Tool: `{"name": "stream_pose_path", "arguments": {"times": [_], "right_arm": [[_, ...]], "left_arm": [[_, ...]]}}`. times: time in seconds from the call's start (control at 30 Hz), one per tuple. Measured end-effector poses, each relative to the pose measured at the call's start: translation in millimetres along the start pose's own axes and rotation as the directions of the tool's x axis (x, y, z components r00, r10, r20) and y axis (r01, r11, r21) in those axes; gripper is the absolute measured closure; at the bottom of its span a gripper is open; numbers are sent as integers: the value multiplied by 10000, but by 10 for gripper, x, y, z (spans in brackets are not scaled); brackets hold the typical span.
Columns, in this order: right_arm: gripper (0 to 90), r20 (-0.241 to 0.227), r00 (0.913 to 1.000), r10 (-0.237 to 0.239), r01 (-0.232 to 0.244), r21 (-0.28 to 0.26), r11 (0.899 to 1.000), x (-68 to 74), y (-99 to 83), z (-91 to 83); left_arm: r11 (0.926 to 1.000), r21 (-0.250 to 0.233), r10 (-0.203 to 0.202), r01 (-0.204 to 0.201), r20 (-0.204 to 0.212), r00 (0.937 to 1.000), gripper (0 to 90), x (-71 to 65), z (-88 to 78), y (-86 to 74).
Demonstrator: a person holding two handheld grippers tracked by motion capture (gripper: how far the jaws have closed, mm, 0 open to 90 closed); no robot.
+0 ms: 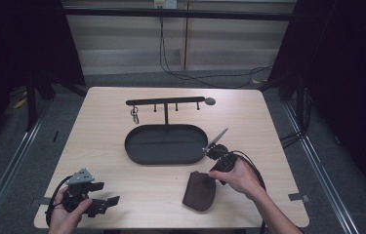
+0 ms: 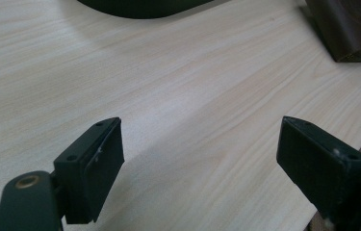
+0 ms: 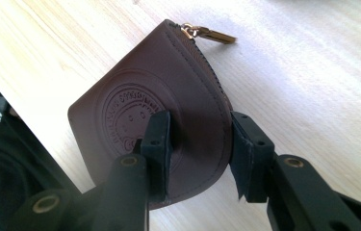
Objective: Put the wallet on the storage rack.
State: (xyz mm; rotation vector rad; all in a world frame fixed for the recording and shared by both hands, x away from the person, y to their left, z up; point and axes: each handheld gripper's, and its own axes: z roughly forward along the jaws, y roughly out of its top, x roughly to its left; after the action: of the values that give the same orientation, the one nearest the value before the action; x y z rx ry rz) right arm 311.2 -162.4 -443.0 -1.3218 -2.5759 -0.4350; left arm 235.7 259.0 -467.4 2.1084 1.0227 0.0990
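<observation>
While the right gripper had its jaws closed in on the rounded edge of the brown pouch, the hold looked shallow, and from this angle it was hard to tell whether the pads truly pinched the leather or only bracketed it. The pouch lay at the lower right of the high view, on the table near its front edge and just below the black tray. If the grip caught only the curved rim, the soft leather could fold and slip out on lifting, and a drop so near the edge might send it off the table. The brass zipper pull hung loose at the top of the right gripper view and could snag on the tray rim or on the hooks of the rack behind it. At lower left, the left gripper hung wide open above bare wood, holding nothing. The surface was pale wood grain, smooth and uncluttered. Dark curtains closed in both sides of the room, and a cable trailed across the grey floor beyond the table.
</observation>
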Motion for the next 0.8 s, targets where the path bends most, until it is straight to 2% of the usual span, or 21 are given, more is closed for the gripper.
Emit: {"name": "stream_pose_path", "arguments": {"times": [0.17, 0.23, 0.33, 0.5, 0.6, 0.8], "right_arm": [[656, 82, 9999, -113, 114, -93, 9999, 22, 20, -44], [656, 204, 9997, -132, 135, -140, 9998, 29, 32, -76], [660, 187, 9998, -107, 111, -185, 9998, 22, 33, -85], [720, -40, 9999, -152, 150, -374, 9992, 15, 28, -153], [726, 236, 9995, -218, 227, -387, 9990, 45, 37, -206], [733, 398, 9990, -196, 216, -492, 9986, 60, 51, -265]], "left_arm": [[10000, -77, -54, 54, -47, 10000, 167, 16, -8, 4], [9998, -96, -192, 192, -39, 9998, 167, 28, -6, 4], [9997, -106, -217, 216, -54, 9997, 167, 41, -10, 8], [9997, -129, -212, 210, -108, 9997, 167, 50, -13, 7], [9998, -104, -184, 184, -67, 9998, 167, 48, -12, 7], [9998, -75, -206, 205, -84, 9998, 167, 51, -9, 8]]}}
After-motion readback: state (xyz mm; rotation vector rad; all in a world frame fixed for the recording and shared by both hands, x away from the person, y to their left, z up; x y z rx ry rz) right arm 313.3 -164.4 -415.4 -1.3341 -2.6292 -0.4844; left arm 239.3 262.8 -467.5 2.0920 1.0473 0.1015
